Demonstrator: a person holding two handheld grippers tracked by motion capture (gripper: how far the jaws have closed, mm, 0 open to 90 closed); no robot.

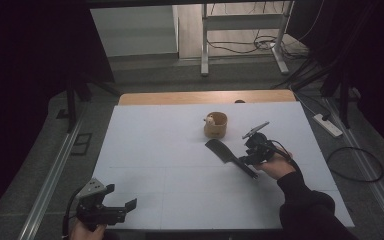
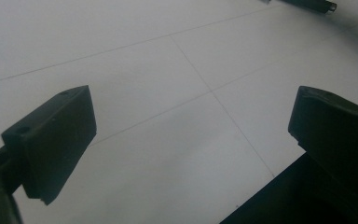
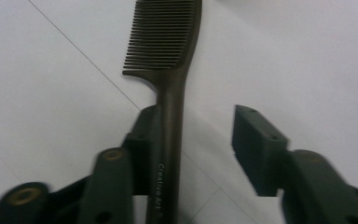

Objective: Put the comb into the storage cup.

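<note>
My left gripper (image 1: 120,202) hangs over the near-left corner of the white table top (image 1: 160,150), well apart from the small round wooden cup (image 1: 215,125) that stands toward the far middle of that top; in the left gripper view its two black jaws stand spread wide with bare white surface between them, holding nothing. Further right, nearer to me than the wooden cup and just to its right, the dark brown plastic comb (image 1: 227,155) with a long straight handle lies flat on the white top, its toothed head pointing toward the cup but clearly apart from it. My right gripper (image 1: 256,151) sits at the comb's handle end, to the right of the cup and nearer to me, with my right hand (image 1: 277,165) and dark sleeve behind it. In the right gripper view (image 3: 200,140) the comb's handle (image 3: 170,154) runs up along the inner face of one jaw, seemingly touching it, while the other jaw stands off to the side with a clear gap of white table showing between it and the handle, so the jaws are parted around the handle and not pinching it. Something small and pale sits inside the wooden cup; I cannot tell what it is.
</note>
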